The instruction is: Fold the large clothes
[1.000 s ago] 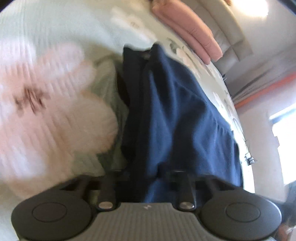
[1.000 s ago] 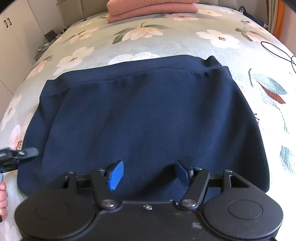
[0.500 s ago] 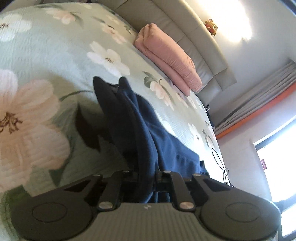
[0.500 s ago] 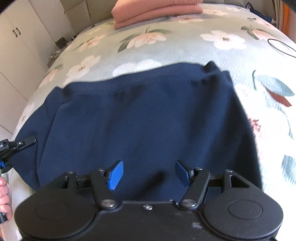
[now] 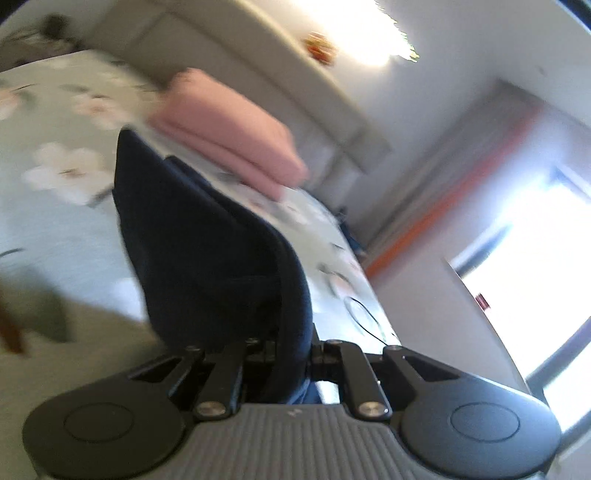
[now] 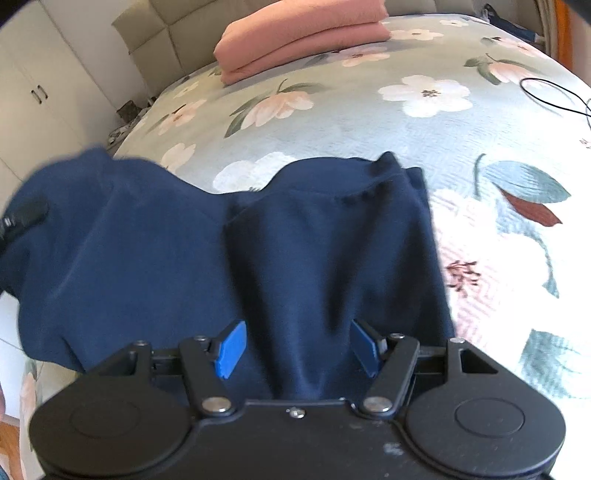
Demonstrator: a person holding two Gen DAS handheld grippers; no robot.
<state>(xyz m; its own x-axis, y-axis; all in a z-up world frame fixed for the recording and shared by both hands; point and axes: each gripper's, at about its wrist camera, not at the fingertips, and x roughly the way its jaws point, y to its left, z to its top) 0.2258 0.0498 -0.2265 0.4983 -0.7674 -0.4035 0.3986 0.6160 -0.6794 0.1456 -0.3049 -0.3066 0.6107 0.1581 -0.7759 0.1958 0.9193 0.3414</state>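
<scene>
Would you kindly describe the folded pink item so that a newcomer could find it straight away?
Start from the bed with the floral bedspread and look to its far end, by the padded headboard. The folded pink stack lies there, neat and flat, unlike the loose navy garment nearer the camera.

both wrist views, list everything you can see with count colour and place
garment: one, navy, on the bed, left edge lifted
folded stack: one, pink, far end of bed by the headboard
bedspread: one, pale green with flowers, covers the bed
cable: one, black, bed's right side
headboard: one, beige, padded
wardrobe: one, white, left
curtain: grey and orange, by the window
left gripper: shut on garment edge, its jaws have just been closing
right gripper: open, blue pads, over garment
</scene>
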